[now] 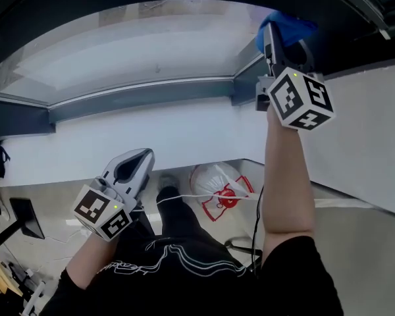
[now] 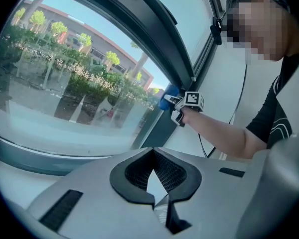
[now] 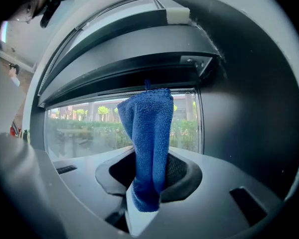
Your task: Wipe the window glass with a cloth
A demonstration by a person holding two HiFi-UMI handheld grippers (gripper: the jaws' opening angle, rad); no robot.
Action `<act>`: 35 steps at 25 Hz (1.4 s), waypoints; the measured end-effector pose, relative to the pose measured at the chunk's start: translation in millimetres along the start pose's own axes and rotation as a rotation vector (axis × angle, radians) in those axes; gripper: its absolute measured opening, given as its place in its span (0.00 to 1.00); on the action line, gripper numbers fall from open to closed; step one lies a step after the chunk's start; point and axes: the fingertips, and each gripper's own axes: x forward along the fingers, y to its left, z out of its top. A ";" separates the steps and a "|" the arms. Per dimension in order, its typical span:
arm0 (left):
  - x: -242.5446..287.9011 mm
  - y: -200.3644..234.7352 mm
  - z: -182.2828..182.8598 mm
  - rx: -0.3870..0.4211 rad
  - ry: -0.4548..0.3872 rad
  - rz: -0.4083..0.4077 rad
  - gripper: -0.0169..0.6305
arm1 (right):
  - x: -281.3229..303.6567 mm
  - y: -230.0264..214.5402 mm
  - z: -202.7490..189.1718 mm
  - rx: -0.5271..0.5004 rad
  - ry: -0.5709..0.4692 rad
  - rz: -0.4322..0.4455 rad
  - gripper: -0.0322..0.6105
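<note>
the right hand-held gripper (image 3: pixel 147 185) gripped a blue cloth (image 3: pixel 148 133), raised at the right edge of the window glass (image 1: pixel 138 51); the left hand-held gripper (image 2: pixel 157 199) hung low, clenched on nothing.

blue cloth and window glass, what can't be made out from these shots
- Cloth contact: head view, the right gripper covers where the blue cloth nears the window glass; the right gripper view gives no depth.
- Streaks on the glass: too faint in every view.
- White bag print: too small, head view.
</note>
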 end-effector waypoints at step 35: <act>-167.2 157.1 3.2 -0.067 -0.125 0.191 0.03 | 7.6 319.3 -57.6 0.014 0.005 0.241 0.19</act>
